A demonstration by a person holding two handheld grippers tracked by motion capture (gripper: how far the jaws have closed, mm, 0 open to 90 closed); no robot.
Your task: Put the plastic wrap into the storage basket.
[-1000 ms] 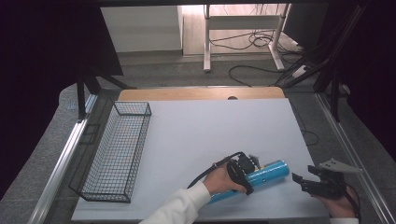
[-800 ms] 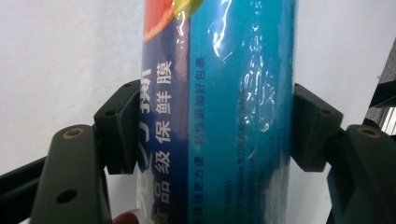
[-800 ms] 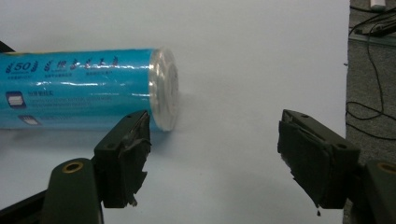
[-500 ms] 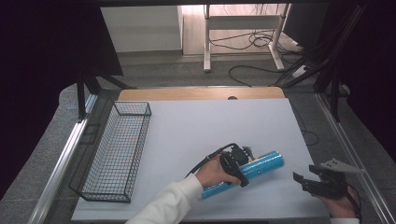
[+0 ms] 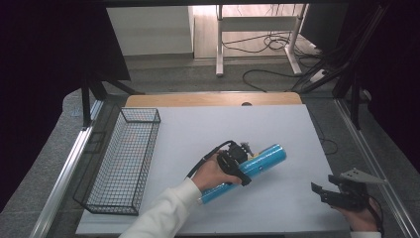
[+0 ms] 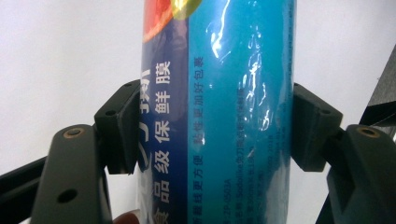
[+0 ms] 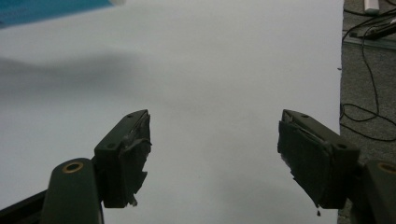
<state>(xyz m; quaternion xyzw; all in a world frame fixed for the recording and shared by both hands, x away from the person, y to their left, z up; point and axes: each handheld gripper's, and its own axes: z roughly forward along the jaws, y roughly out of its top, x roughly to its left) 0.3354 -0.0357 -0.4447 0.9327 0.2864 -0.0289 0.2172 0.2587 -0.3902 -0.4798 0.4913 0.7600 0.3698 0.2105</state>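
Note:
A long blue cylinder of cling film (image 5: 265,159) with white Chinese lettering is held over the white table, tilted up to the right. My left gripper (image 5: 236,166) is shut on the blue roll around its middle. In the left gripper view both black pads press the blue roll (image 6: 219,116) from each side. My right gripper (image 5: 327,193) stands open near the table's front right corner. In the right gripper view its jaws stand wide apart with nothing between them, and the right gripper (image 7: 215,154) looks onto bare white table.
A black wire basket (image 5: 121,161) lies along the table's left side. The white table sheet (image 5: 223,129) ends at the right beside grey floor with cables (image 7: 369,112). A desk frame (image 5: 257,29) stands beyond the far edge.
My left gripper has carried the blue roll a little left and up off the table. The right gripper has barely moved.

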